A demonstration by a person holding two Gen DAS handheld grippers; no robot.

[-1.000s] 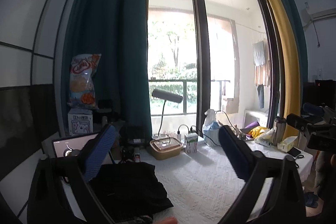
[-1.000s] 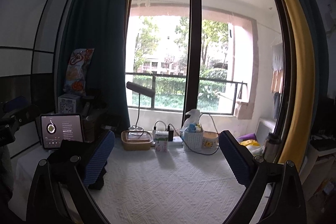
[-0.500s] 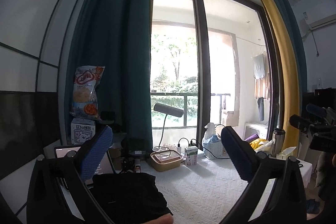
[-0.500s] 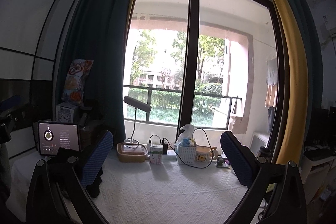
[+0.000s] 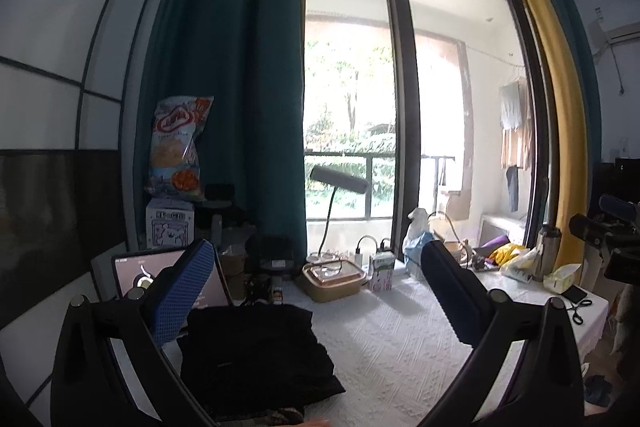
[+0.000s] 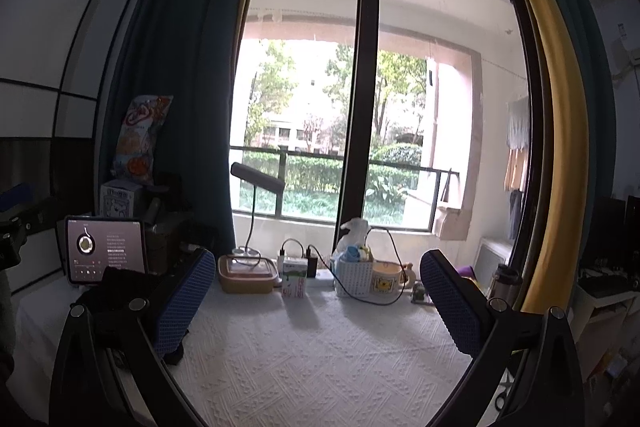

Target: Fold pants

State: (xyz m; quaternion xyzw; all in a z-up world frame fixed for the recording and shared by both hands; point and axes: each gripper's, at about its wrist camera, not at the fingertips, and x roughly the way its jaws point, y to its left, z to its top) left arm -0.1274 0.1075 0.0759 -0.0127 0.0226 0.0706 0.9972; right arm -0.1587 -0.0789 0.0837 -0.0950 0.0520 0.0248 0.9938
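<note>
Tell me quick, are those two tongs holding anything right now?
Left tongs: open, holding nothing; black pants lie below on the table.
Right tongs: open, holding nothing.

**Cloth, plastic and glass**

The pants (image 5: 256,355), below the left jaws, are matt black cloth, soft and creased. The table (image 6: 320,355) under the right jaws wears a white cover with a raised, quilted weave. Each pad (image 6: 182,303) looks like dimpled blue rubber on matt black plastic arms. Beyond the jaws, the chip bag (image 5: 178,147) is glossy, crinkled film, the tablet (image 6: 105,249) has a smooth glass face, the basket (image 6: 354,277) is white perforated plastic, and the curtain (image 5: 232,67) is heavy matt teal cloth.
</note>
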